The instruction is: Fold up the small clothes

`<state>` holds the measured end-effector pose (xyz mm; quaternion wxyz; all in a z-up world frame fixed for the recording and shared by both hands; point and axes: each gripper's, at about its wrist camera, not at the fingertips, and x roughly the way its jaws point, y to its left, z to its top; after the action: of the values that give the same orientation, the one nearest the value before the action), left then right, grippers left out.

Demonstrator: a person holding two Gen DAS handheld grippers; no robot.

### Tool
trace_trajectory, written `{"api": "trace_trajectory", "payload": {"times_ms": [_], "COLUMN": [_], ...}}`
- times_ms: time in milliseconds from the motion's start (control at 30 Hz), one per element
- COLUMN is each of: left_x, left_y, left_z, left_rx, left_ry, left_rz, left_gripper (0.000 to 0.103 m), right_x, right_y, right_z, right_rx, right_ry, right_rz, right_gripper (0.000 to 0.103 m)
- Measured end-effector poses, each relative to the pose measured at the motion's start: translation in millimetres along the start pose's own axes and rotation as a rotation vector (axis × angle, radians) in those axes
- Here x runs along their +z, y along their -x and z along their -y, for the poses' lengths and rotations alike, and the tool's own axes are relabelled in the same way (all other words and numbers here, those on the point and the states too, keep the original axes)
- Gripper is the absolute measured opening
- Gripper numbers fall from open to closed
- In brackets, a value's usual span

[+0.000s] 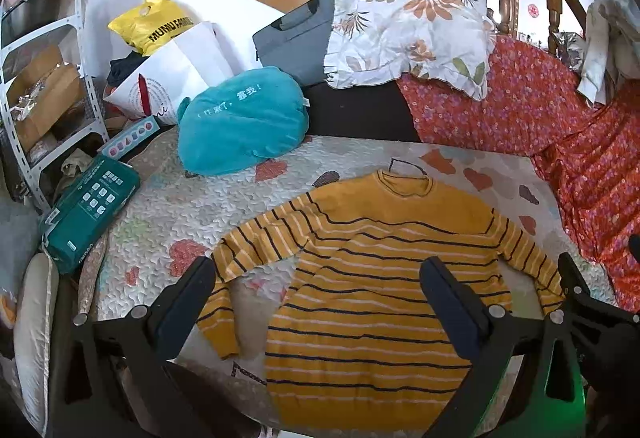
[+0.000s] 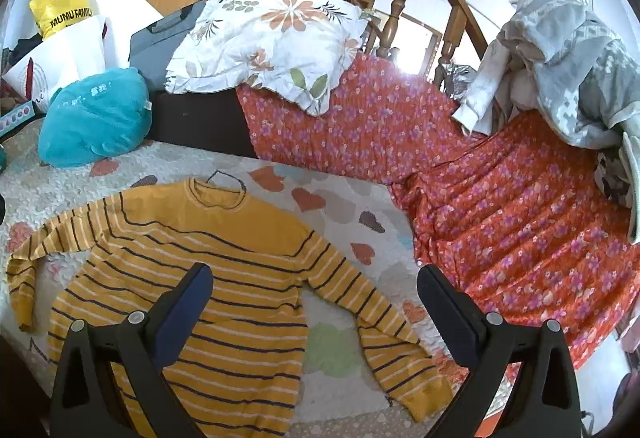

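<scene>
A small yellow sweater [image 1: 372, 278] with dark and white stripes lies spread flat, front up, on a quilted bed cover [image 1: 180, 205], collar at the far side, both sleeves bent down. My left gripper [image 1: 320, 270] hovers open above its left half, holding nothing. The right wrist view shows the same sweater [image 2: 200, 270] at lower left. My right gripper [image 2: 316, 278] is open above the sweater's right sleeve [image 2: 384, 342], with nothing between its fingers. The other gripper's black frame [image 1: 592, 322] shows at the right edge of the left wrist view.
A teal cushion [image 1: 244, 121] and a green box [image 1: 88, 213] lie at the left. A floral pillow [image 1: 412, 25] rests on a dark case [image 1: 296, 37] at the back. A red flowered blanket [image 2: 520, 222] covers the right side, under a grey bundle [image 2: 572, 69]. A metal shelf [image 1: 52, 85] stands at the left.
</scene>
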<state>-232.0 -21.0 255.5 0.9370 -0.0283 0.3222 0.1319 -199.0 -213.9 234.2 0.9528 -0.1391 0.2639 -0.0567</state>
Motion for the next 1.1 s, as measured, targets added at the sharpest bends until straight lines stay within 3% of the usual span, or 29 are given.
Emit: {"api": "trace_trajectory", "payload": {"times_ms": [233, 400, 500, 600, 700, 833, 933, 1100], "left_x": [-6, -27, -44, -61, -77, -94, -106, -120], "left_y": [-22, -83, -118, -155, -190, -222, -235, -243], "left_z": [1, 0, 6, 14, 22, 28, 29, 21], "left_rx": [-0.042, -0.037, -0.021, -0.046, -0.082, -0.047, -0.03, -0.054], "left_ry": [0.027, 0.045, 0.018, -0.004, -0.003, -0.043, -0.059, -0.03], "left_rz": [-0.059, -0.184, -0.239, -0.303, -0.358, -0.382, -0.413, -0.442], "left_gripper": [0.102, 0.102, 0.102, 0.102, 0.102, 0.102, 0.102, 0.103], "right_x": [-14, -47, -70, -88, -97, -100, -110, -138], "right_y": [-26, -97, -125, -144, -167, -180, -191, -212], "right_z": [11, 38, 57, 70, 63, 43, 24, 7], "right_rx": [0.027, 0.152, 0.126, 0.191, 0.286, 0.341, 0.339, 0.373], "right_ry": [-0.046, -0.164, -0.167, -0.216, -0.223, -0.196, -0.17, -0.219], "right_rz": [-0.082, -0.329, -0.382, -0.43, -0.498, -0.512, -0.525, -0.63], "right_gripper": [0.103, 0.103, 0.103, 0.103, 0.099, 0.089, 0.089, 0.089]}}
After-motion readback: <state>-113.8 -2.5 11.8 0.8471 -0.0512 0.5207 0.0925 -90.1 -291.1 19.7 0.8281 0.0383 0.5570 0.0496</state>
